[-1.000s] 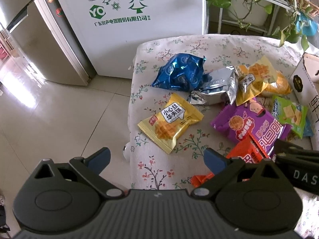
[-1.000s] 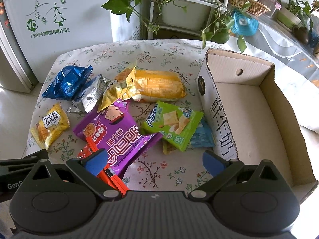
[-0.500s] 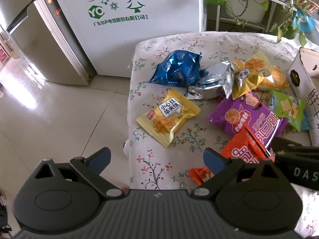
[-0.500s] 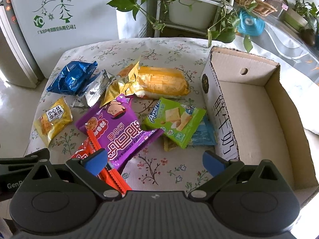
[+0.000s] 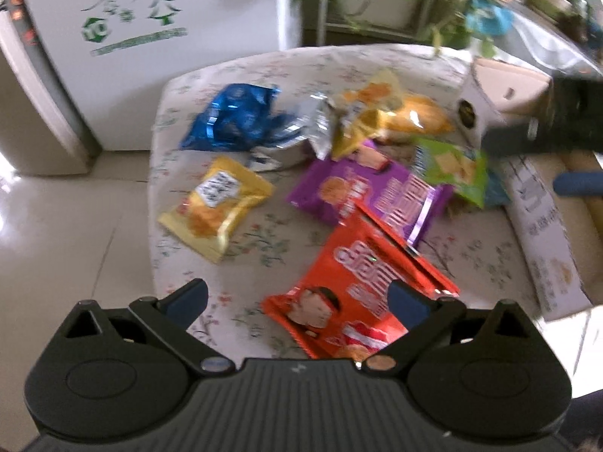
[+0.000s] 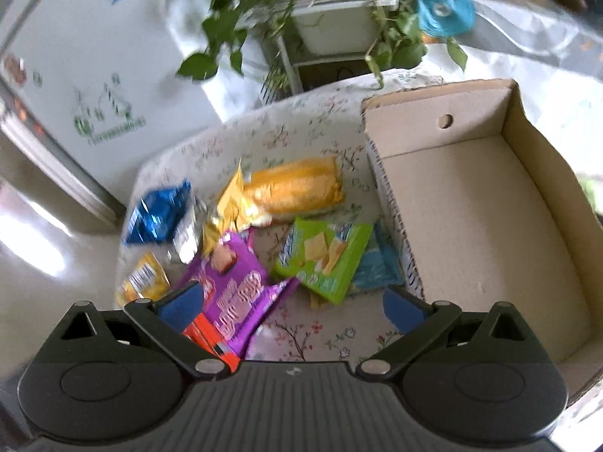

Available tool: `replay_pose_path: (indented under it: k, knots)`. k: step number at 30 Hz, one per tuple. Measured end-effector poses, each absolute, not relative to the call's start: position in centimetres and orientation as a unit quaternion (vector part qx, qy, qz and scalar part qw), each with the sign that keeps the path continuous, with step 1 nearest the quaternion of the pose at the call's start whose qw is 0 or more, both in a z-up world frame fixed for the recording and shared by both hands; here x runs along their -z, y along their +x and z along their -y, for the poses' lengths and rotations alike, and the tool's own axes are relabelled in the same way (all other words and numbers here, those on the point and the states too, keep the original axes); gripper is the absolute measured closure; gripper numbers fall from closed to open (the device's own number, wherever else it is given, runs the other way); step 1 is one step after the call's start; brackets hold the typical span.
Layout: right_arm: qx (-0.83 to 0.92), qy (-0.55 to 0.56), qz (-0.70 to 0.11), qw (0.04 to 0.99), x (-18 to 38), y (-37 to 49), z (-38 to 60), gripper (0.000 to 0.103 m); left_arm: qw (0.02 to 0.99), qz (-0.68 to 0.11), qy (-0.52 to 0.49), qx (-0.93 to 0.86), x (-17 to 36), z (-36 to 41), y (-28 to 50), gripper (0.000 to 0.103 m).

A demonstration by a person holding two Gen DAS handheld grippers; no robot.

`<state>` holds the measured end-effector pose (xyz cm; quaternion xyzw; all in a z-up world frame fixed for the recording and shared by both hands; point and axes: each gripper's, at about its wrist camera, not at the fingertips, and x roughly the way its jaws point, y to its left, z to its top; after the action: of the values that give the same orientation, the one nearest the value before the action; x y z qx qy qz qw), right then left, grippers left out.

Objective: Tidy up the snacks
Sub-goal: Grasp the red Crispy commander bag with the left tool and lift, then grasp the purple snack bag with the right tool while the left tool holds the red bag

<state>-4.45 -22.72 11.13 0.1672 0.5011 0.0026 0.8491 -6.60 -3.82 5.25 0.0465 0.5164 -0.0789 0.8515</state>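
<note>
Red-orange foil snack packet [image 5: 361,293] lies flat on the floral-cloth bench [image 5: 264,75], nearest the left tool [image 5: 297,297]; its upper corner overlaps the purple foil packet [image 5: 369,196]. Left tool spread wide, holding nothing, one blue pad over the red packet's edge. Beyond: small yellow packet [image 5: 216,207] alone to the left; blue crinkled bag [image 5: 230,118] touching a silver bag [image 5: 301,135]; green cracker packet [image 6: 324,256] over a light-blue one [image 6: 377,267], just beside the open brown cardboard box [image 6: 535,158]. Long orange-yellow packet [image 6: 294,188] farther back. Right tool [image 6: 294,305] released, grasping nothing, above the purple packet and the box's near wall. White fridge [image 5: 150,37] and trailing green plant [image 6: 264,19] behind. Both views motion-blurred.
</note>
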Motion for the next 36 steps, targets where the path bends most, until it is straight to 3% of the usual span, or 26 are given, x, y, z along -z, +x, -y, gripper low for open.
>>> replay_pose_path:
  k: [19, 28, 36]
  knots:
    - [-0.038, 0.232, -0.501, 0.833, -10.9, -4.6, 24.3, 0.000, 0.851, -0.480, 0.138, 0.162, -0.4, 7.2, -8.2, 0.002]
    - [-0.059, 0.230, -0.495, 0.836, -10.8, -4.1, 23.3, 0.000, 0.859, -0.479, 0.105, 0.145, 0.1, 6.2, -8.0, 0.001]
    - [-0.081, 0.213, -0.496, 0.838, -10.0, -2.9, 21.4, 0.001, 0.868, -0.484, 0.046, 0.099, -0.8, 3.2, -8.5, 0.012]
